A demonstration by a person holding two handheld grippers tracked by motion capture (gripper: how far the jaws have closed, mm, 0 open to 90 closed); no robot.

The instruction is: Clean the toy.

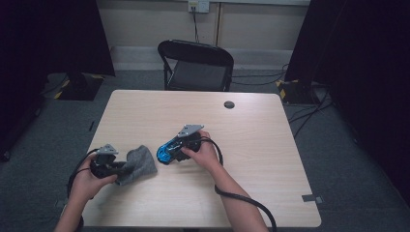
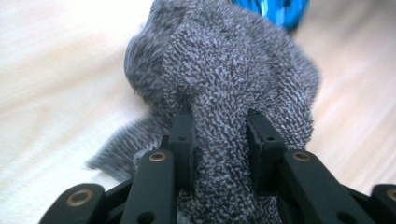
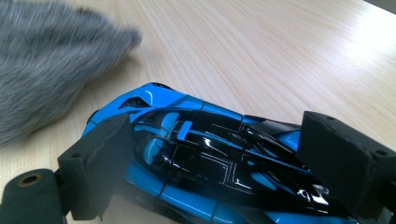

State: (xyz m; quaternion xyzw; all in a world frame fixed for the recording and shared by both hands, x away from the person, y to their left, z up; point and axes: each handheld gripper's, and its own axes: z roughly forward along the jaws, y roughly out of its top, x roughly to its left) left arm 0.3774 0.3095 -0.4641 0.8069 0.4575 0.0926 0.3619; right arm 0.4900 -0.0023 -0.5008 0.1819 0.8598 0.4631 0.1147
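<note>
With the cloth (image 2: 224, 93) pinched by the left gripper (image 2: 219, 140) and the car (image 3: 210, 163) clamped by the right gripper (image 3: 215, 154), wiping should be kept light.

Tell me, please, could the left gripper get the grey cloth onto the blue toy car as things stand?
Probably yes: the left gripper is shut on the grey cloth, the blue toy car in the right gripper lies just beside it, and only bare table separates them.

Speckled grey cloth (image 2: 233, 88), blue-and-black toy car (image 3: 205, 158), pale wood-grain table (image 1: 261, 140)
</note>
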